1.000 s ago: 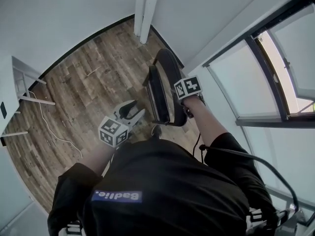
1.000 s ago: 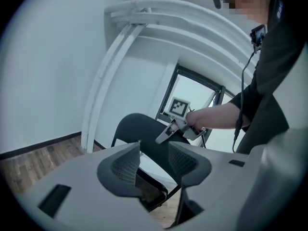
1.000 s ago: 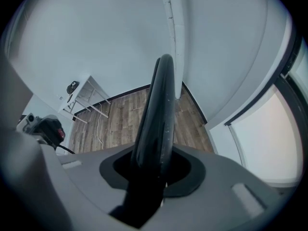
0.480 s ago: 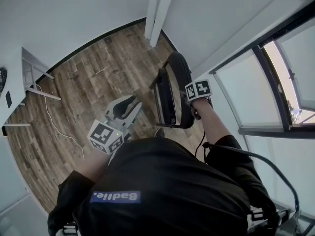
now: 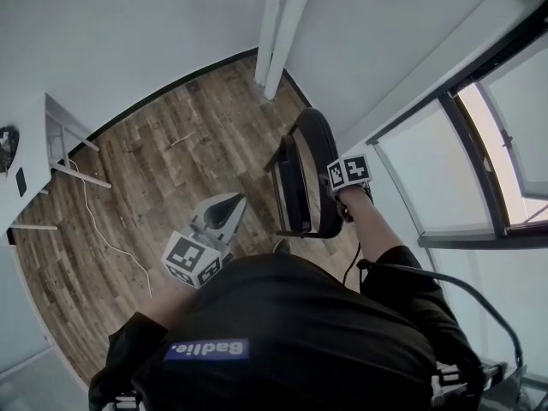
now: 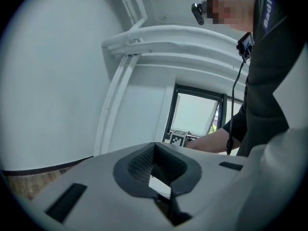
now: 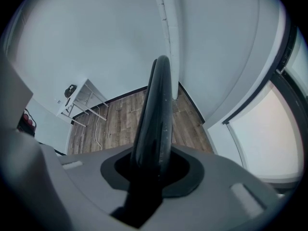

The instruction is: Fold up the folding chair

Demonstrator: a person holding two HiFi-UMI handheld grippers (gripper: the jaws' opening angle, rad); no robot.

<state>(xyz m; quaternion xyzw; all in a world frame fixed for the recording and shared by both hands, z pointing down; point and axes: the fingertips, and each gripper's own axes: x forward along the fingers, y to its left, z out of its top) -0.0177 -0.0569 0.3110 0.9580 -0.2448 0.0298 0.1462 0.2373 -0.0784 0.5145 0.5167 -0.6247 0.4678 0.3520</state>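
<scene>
The black folding chair point(image 5: 304, 174) stands folded flat on the wooden floor point(image 5: 163, 161) close to the window wall. My right gripper point(image 5: 338, 191) points down onto its top edge. In the right gripper view the chair's rounded backrest edge point(image 7: 156, 114) runs between the jaws of the right gripper point(image 7: 149, 170), which are closing on it with the pads against it. My left gripper point(image 5: 221, 208) hangs left of the chair, apart from it. Seen from its own camera, the left gripper point(image 6: 159, 174) is shut with nothing in it.
A white table point(image 5: 26, 144) stands at the left with a white cable point(image 5: 103, 229) trailing over the floor. A white pipe point(image 5: 287, 24) runs up the far corner. A dark-framed window point(image 5: 445, 169) lines the right side. The person's dark sleeve point(image 6: 269, 81) fills the right of the left gripper view.
My left gripper has risen and its jaws have gone from open to shut, with nothing in them. The right gripper has stayed on the chair's top edge.
</scene>
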